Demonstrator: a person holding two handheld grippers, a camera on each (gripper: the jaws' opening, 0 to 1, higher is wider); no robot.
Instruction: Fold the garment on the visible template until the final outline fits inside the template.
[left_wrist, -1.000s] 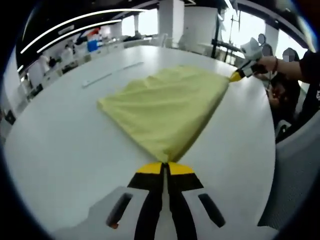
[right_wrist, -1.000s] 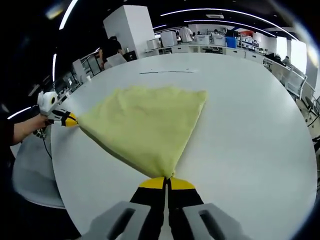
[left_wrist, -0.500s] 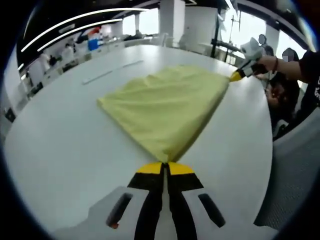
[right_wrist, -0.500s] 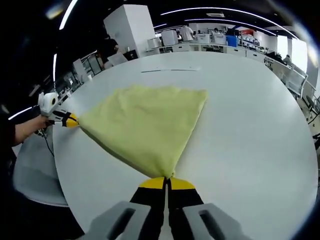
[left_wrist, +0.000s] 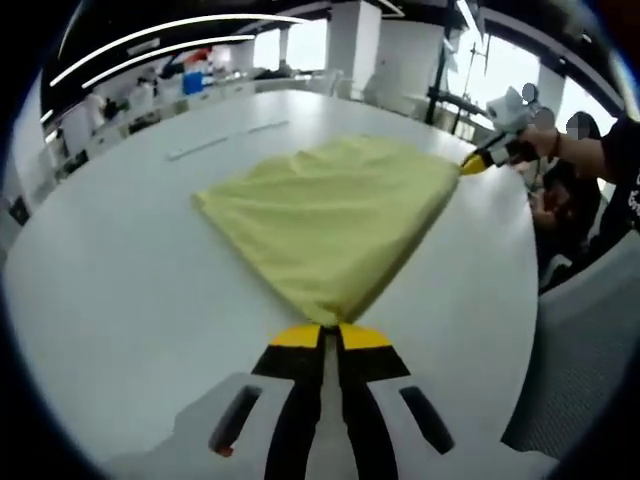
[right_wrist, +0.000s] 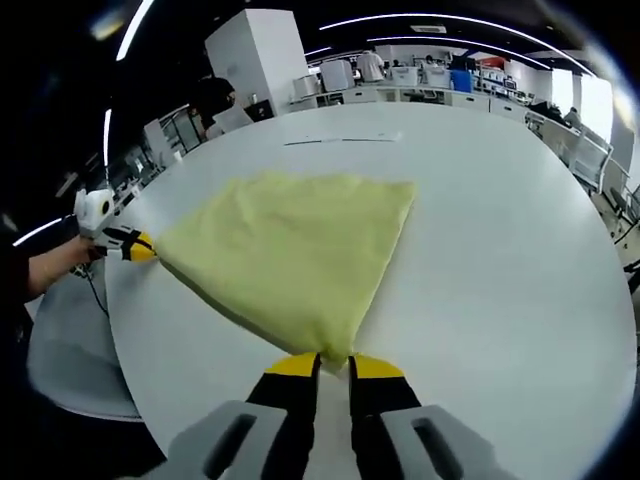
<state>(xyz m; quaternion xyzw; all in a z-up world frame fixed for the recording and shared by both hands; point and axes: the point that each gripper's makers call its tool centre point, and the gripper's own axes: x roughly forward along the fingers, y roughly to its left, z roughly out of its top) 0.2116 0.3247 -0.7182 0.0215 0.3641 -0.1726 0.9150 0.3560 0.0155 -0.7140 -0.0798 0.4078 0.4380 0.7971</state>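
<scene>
One yellow garment (left_wrist: 335, 215) lies folded flat on the white surface (left_wrist: 120, 270). The left gripper (left_wrist: 322, 338) has its jaws closed on one corner; the right gripper (right_wrist: 333, 366) sits at another corner, jaws narrowly apart, cloth edge between them.

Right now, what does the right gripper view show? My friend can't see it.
A folded yellow garment lies flat on a big white table. The right gripper at the bottom has its jaws slightly apart at the near corner. The left gripper holds the far left corner.
</scene>
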